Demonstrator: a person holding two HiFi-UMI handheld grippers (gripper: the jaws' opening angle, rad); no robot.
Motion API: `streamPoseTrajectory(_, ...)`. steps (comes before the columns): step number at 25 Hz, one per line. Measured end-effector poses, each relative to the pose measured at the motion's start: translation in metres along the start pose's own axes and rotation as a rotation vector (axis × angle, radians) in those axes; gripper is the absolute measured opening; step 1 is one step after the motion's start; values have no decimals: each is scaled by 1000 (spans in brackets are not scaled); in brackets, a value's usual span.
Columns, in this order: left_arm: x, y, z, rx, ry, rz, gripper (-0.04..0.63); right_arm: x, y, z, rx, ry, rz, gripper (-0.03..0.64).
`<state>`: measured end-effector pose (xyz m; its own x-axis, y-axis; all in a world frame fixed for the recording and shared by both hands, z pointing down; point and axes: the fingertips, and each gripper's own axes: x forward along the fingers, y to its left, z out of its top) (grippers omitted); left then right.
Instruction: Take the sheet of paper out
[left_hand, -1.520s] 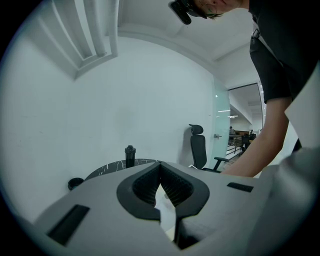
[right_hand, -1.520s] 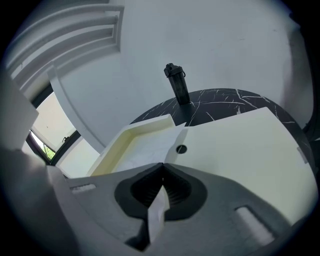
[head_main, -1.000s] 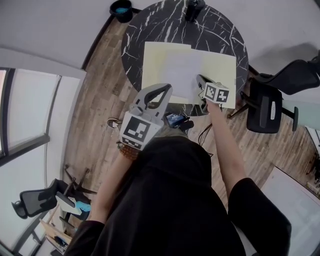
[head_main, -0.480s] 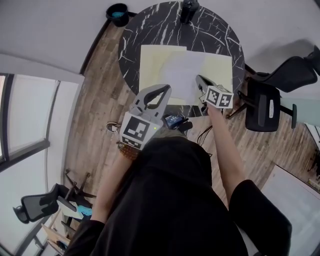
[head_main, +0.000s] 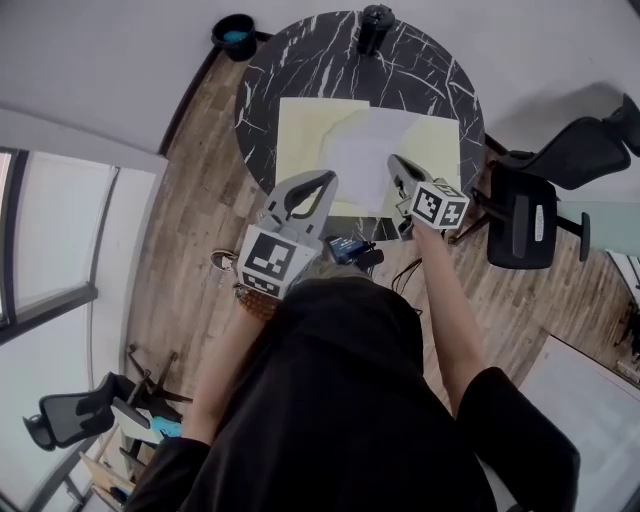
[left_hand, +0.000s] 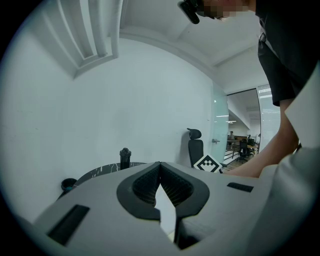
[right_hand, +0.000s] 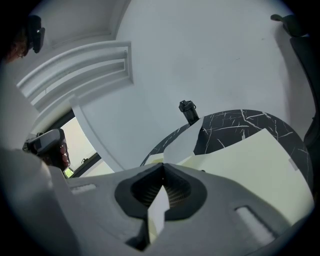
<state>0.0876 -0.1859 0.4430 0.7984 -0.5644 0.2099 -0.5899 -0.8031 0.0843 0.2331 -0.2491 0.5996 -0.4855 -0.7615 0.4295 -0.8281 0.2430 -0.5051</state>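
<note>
A yellow folder (head_main: 300, 130) lies open on the round black marble table (head_main: 420, 70). A white sheet of paper (head_main: 365, 150) lies across it, its near right part lifted. My right gripper (head_main: 393, 162) is shut on that part of the sheet, above the folder. In the right gripper view the sheet (right_hand: 182, 145) runs out from the closed jaws (right_hand: 162, 166) over the folder (right_hand: 250, 160). My left gripper (head_main: 330, 177) is at the folder's near edge. In the left gripper view it (left_hand: 160, 164) is closed, with a pale strip pinched between the pads, seemingly the folder's edge.
A black bottle (head_main: 375, 20) stands at the table's far rim. A dark bin (head_main: 238, 30) sits on the wooden floor at the far left. A black office chair (head_main: 525, 215) stands close to the table's right side. A white wall lies behind the table.
My right gripper has risen with the sheet, so the paper bulges higher off the folder. The left gripper has stayed where it was.
</note>
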Motion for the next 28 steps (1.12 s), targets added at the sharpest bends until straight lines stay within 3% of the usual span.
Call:
streamPoseTrajectory(13, 13, -3, 14, -9, -31, -33, -6, -37, 24, 33, 35, -132, 28, -5)
streamPoseTrajectory(28, 3, 4, 58, -23, -131, -55, -6, -73, 99, 95, -74, -309, 102, -5)
